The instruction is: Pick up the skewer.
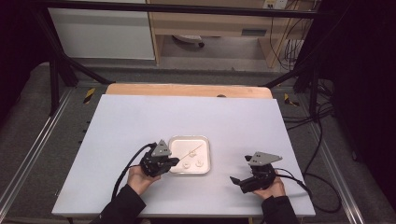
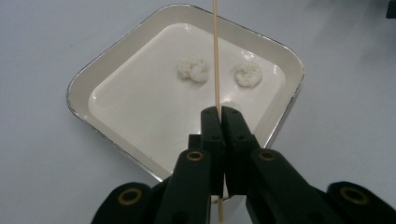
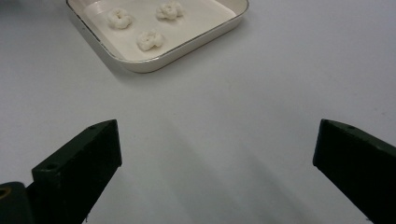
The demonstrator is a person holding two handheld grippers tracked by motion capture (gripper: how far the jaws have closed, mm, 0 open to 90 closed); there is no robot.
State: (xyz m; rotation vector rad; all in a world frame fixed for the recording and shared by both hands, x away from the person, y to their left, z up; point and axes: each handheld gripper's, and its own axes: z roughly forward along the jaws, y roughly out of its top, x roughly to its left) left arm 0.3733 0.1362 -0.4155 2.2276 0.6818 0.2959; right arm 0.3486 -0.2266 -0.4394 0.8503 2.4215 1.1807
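Holding a thin wooden skewer [image 2: 216,56] between pressed-together jaws, the left gripper [image 2: 219,112] hovers at the near edge of the shallow white tray [image 2: 84,79], with the stick reaching out over the tray's floor. Three small white dough-like pieces [image 3: 150,40] lie in the tray; from the left gripper view the skewer passes between two of them [image 2: 192,70], seemingly above them rather than touching, though I cannot be sure. The right gripper [image 3: 215,158] sits well to the right of the tray on the white table [image 1: 121,121], jaws spread wide and holding nothing.

The step in hand looks like spearing a piece onto the stick. To do it well, I think the skewer tip should drop low and line up with the middle of one piece, pushing slowly along the stick's own axis so it neither bends nor slips in the grip. The soft piece will likely slide across the smooth tray, so the free gripper could come over and brace it.
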